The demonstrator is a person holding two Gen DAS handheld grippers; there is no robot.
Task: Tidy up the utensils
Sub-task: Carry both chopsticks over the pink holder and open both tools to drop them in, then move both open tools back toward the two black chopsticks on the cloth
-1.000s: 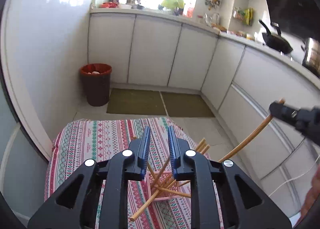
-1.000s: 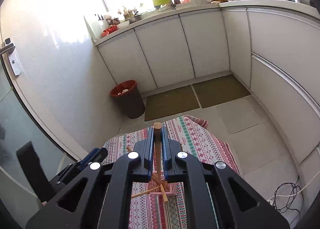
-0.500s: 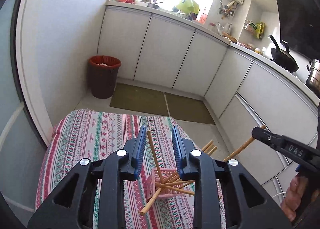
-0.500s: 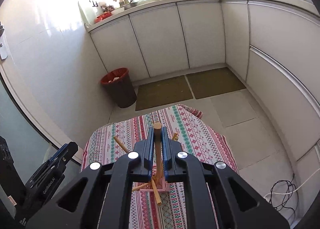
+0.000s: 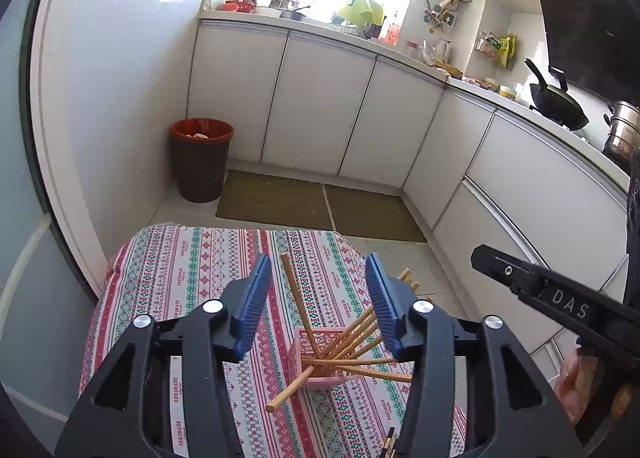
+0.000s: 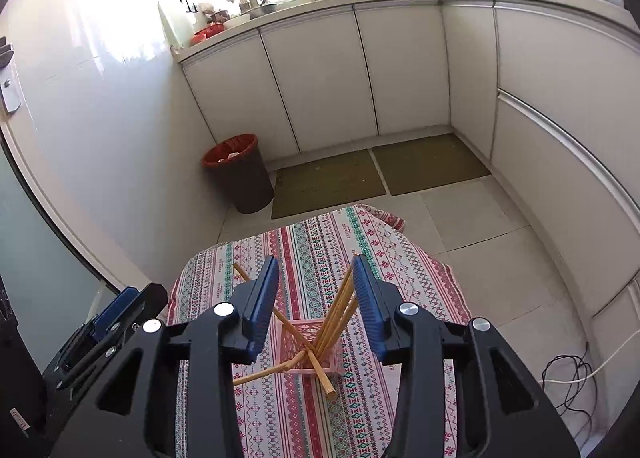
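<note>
A small pink basket [image 5: 320,362] [image 6: 310,342] stands on the patterned tablecloth [image 5: 192,270] [image 6: 320,242], with several wooden chopsticks [image 5: 352,334] [image 6: 336,310] leaning in it at different angles. One chopstick [image 5: 292,290] stands nearly upright in the gap of my left gripper [image 5: 318,294], whose jaws are opening; no pad touches it. My right gripper [image 6: 316,294] hovers above the basket, its jaws opening too, and chopsticks lean close to its right pad without being pressed. The right gripper's arm [image 5: 552,302] shows at the right of the left wrist view.
A dark bin with a red liner [image 5: 202,162] [image 6: 238,174] stands on the floor beyond the table, next to two green mats [image 5: 320,206]. White cabinets run along the back and right. A cable [image 6: 568,378] lies on the floor at the right.
Both grippers have opened. The right one let go of the chopstick it held upright, which now leans in the basket. The left gripper's jaws spread around an upright chopstick.
</note>
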